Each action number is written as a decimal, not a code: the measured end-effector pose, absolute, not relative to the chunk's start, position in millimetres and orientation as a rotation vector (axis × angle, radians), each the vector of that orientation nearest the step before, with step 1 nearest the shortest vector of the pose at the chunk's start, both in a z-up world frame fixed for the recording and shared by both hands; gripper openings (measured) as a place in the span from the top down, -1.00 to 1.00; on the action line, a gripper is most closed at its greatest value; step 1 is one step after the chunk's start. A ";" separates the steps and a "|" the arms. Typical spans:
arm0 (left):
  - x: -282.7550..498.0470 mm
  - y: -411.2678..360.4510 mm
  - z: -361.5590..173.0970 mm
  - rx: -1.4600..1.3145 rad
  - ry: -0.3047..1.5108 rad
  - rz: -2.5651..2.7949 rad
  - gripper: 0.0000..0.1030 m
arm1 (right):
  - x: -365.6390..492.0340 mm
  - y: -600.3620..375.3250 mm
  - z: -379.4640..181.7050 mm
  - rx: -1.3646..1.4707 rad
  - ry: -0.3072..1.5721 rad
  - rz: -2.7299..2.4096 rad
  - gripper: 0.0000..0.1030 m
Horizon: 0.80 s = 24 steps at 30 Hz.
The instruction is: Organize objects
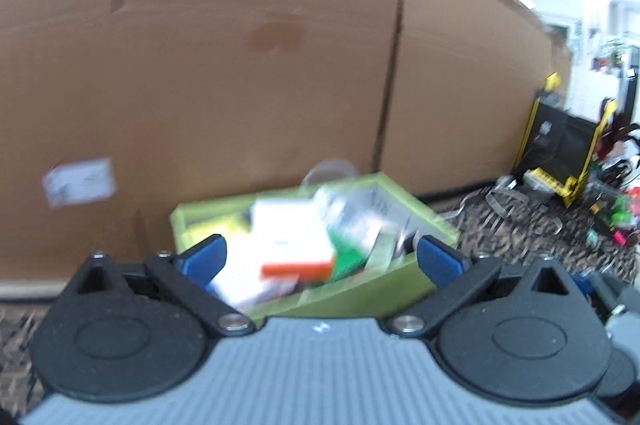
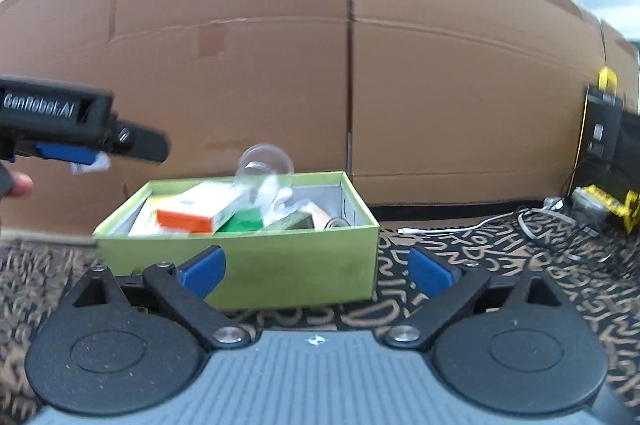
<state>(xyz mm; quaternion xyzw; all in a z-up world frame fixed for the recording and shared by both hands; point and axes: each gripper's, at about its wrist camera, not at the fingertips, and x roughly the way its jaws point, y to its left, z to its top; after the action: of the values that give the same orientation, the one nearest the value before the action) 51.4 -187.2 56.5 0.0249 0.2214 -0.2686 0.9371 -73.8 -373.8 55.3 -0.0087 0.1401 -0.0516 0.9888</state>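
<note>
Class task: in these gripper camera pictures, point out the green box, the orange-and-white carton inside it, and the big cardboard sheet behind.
green box (image 2: 280, 265), right wrist view, bare front wall.
orange-and-white carton (image 2: 188, 219), right wrist view, orange end face.
cardboard sheet (image 2: 460, 97), right wrist view, right panel.

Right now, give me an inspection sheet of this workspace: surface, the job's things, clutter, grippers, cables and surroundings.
Surface: dark patterned carpet.
Job's things: green box on the carpet, open, holding a white and orange carton, a green packet and a clear plastic cup; other contents blurred.
Clutter: small items at far right, too blurred to name.
Grippers: left gripper open, empty; right gripper open, empty.
Cables: white cable right of the box.
Surroundings: cardboard wall; black and yellow case.
</note>
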 end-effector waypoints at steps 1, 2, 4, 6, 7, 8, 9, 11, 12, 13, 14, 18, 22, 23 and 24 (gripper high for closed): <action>44.9 -181.4 53.2 0.054 0.479 -0.528 -1.00 | -81.2 -370.5 56.0 -0.031 0.292 -0.104 -0.96; 39.2 -176.2 49.6 0.049 0.498 -0.509 -1.00 | -87.2 -368.3 56.7 -0.037 0.301 -0.102 -0.96; 28.0 -166.9 40.4 0.033 0.525 -0.472 -1.00 | -98.3 -364.9 56.1 -0.035 0.308 -0.097 -0.97; 18.5 -161.2 30.4 0.030 0.546 -0.440 -1.00 | -104.7 -361.7 54.5 -0.030 0.318 -0.092 -0.97; 13.7 -158.7 25.5 0.035 0.552 -0.423 -1.00 | -106.9 -359.8 53.0 -0.028 0.321 -0.095 -0.97; 9.6 -156.7 21.3 0.048 0.554 -0.406 -1.00 | -107.6 -358.3 51.3 -0.028 0.327 -0.100 -0.97; 5.9 -155.9 18.2 0.070 0.555 -0.389 -1.00 | -107.5 -357.0 49.5 -0.029 0.335 -0.105 -0.97; -0.1 -154.8 13.2 0.105 0.558 -0.363 -1.00 | -105.8 -355.4 46.7 -0.025 0.349 -0.116 -0.97; -1.9 -153.1 11.8 0.110 0.561 -0.355 -1.00 | -104.9 -354.8 45.7 -0.023 0.351 -0.122 -0.97; -3.0 -151.0 10.8 0.108 0.565 -0.351 -1.00 | -103.4 -354.3 44.4 -0.020 0.353 -0.130 -0.97; -4.0 -148.5 9.7 0.103 0.570 -0.351 -1.00 | -102.1 -354.1 43.5 -0.015 0.355 -0.139 -0.97; -2.9 -141.0 8.7 0.085 0.579 -0.344 -1.00 | -96.0 -353.7 40.4 0.001 0.372 -0.182 -0.97; 0.4 -138.9 8.3 0.075 0.588 -0.344 -1.00 | -92.4 -351.2 38.2 0.009 0.383 -0.183 -0.97; 0.5 -138.6 7.7 0.074 0.589 -0.347 -1.00 | -91.9 -350.0 38.1 0.008 0.382 -0.186 -0.97; 1.5 -139.1 6.6 0.073 0.591 -0.345 -1.00 | -91.4 -348.5 38.0 0.006 0.380 -0.191 -0.97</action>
<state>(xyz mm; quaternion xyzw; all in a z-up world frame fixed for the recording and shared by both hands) 1.5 -139.1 6.6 0.0358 0.2897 -0.1693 0.9413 -91.4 -348.5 38.0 0.0032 0.1885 -0.0947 0.9775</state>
